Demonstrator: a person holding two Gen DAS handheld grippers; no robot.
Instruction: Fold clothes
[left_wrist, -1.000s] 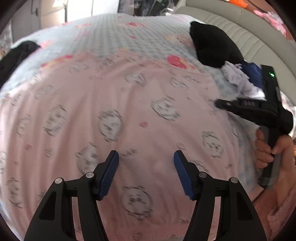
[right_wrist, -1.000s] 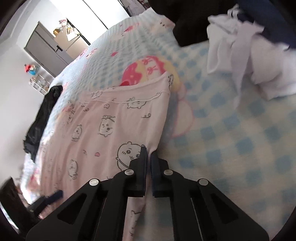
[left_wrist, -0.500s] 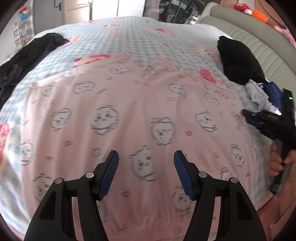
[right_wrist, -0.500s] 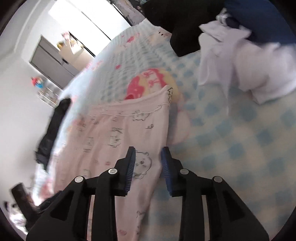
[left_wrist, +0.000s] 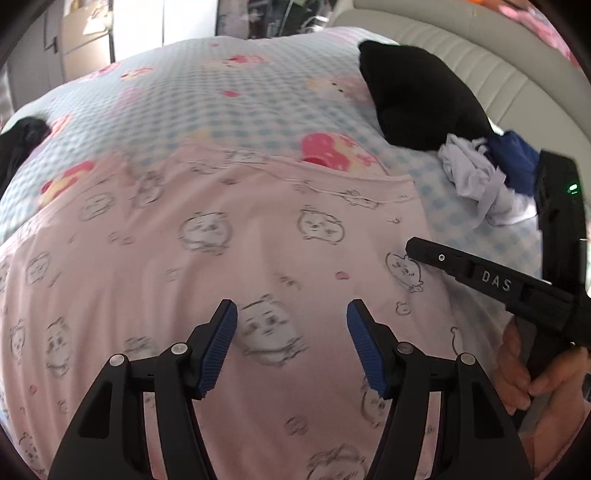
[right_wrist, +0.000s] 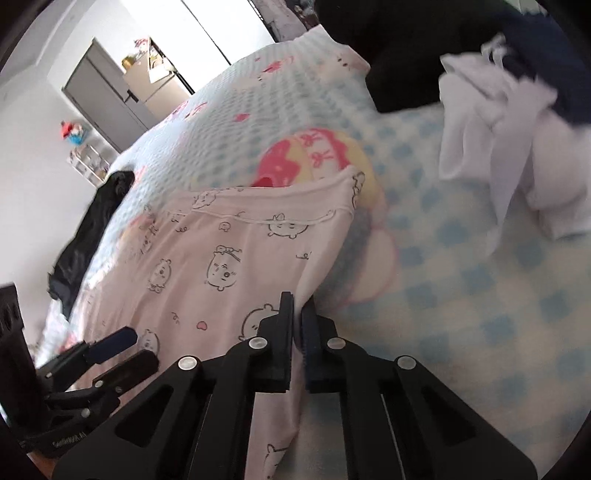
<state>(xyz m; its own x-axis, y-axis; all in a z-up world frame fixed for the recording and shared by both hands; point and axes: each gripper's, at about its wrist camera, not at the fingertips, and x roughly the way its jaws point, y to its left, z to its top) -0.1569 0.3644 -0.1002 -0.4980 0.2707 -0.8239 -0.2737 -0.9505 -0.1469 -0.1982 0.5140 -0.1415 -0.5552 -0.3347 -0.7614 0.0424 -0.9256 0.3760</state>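
Pink cotton garment with cartoon-animal print (left_wrist: 229, 258) lies spread flat over the near part of the bed with the blue-checked sheet (left_wrist: 192, 96), its hemmed far edge roughly halfway up the bed. Your right gripper (right_wrist: 298, 317) is pinched nearly closed on the garment's right side edge, cloth caught between the pads and a fold of it hanging below. Your left gripper (left_wrist: 291, 332) hovers over the middle of the garment, fingers spread wide, holding nothing; can't tell if it touches the cloth.

Step in hand, by my read: taking hold of a side edge for a fold. Next move needs the left gripper on a matching edge, then both carrying the cloth across evenly without bunching.

Black bundled garment (left_wrist: 417, 99) and white crumpled cloth (left_wrist: 476, 184) with dark blue cloth (left_wrist: 515, 166) sit by the bed's right edge; another black garment (right_wrist: 88, 229) drapes the left edge.
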